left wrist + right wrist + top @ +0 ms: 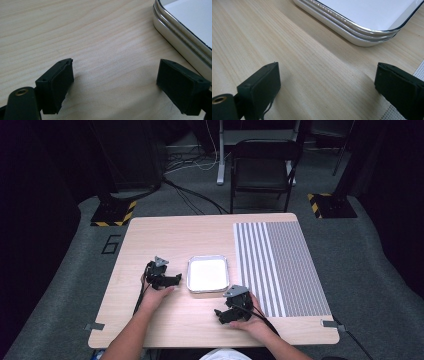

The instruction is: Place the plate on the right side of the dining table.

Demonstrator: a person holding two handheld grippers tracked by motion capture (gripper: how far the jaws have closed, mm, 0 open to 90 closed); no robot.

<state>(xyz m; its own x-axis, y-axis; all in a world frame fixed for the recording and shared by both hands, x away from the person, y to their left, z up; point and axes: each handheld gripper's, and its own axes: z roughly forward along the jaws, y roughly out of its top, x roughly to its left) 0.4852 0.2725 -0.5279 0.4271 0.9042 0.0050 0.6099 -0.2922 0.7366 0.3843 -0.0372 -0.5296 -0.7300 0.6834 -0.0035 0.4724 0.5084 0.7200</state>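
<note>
A shallow silver tray [189, 276] with a white inside lies in the middle of the light wooden table [175, 235]. My left gripper [172, 280] rests on the wood just left of the tray, open, with bare table between its jaws [115, 80]; the tray's rim [175, 37] runs past at the upper right. My right gripper [220, 314] lies near the front edge, below the tray's right corner, open too, nothing between its jaws [327, 85]. The tray's corner [362, 37] sits just ahead of it.
A grey-and-white striped mat [280, 265] covers the right part of the table; its edge [419, 72] shows by my right jaw. A black folding chair [262, 167] stands beyond the far edge, with cables [195, 195] on the floor.
</note>
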